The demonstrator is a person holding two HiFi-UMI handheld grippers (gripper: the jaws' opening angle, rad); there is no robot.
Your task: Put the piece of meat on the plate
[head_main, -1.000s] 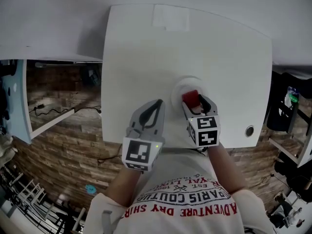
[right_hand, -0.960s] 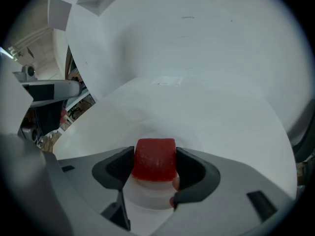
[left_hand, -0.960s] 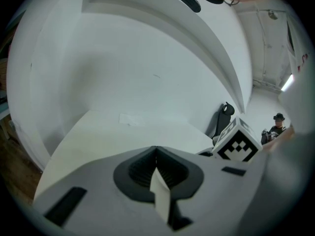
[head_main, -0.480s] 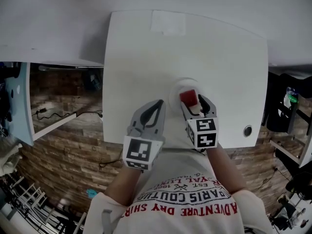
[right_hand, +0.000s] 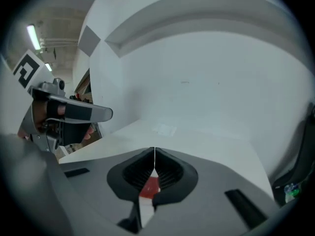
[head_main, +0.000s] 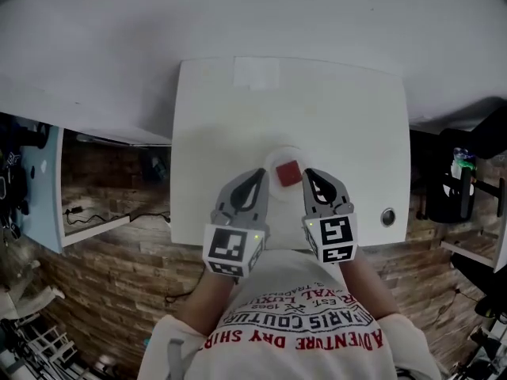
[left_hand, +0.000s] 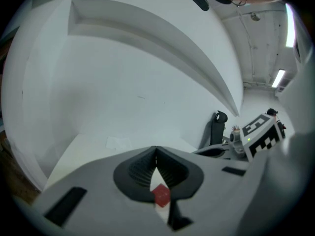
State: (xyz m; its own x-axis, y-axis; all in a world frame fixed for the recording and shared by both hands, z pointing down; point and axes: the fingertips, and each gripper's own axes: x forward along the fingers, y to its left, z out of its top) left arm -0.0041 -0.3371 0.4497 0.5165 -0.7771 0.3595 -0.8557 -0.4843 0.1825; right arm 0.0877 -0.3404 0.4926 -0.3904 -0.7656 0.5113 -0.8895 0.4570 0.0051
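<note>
Where the meat sat: red piece of meat lay on the white plate, by the surface's near edge.
Left gripper: jaws pinched together, empty, just left of the plate.
Right gripper: jaws had just snapped closed on nothing, just right of it.

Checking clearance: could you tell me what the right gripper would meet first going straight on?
Probably the bare table beyond the plate; the right gripper aims past the meat, though depth is unclear.

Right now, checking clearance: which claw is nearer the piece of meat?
Right, narrowly. The right claw is just right of the piece of meat; the left claw slightly farther off its left.
</note>
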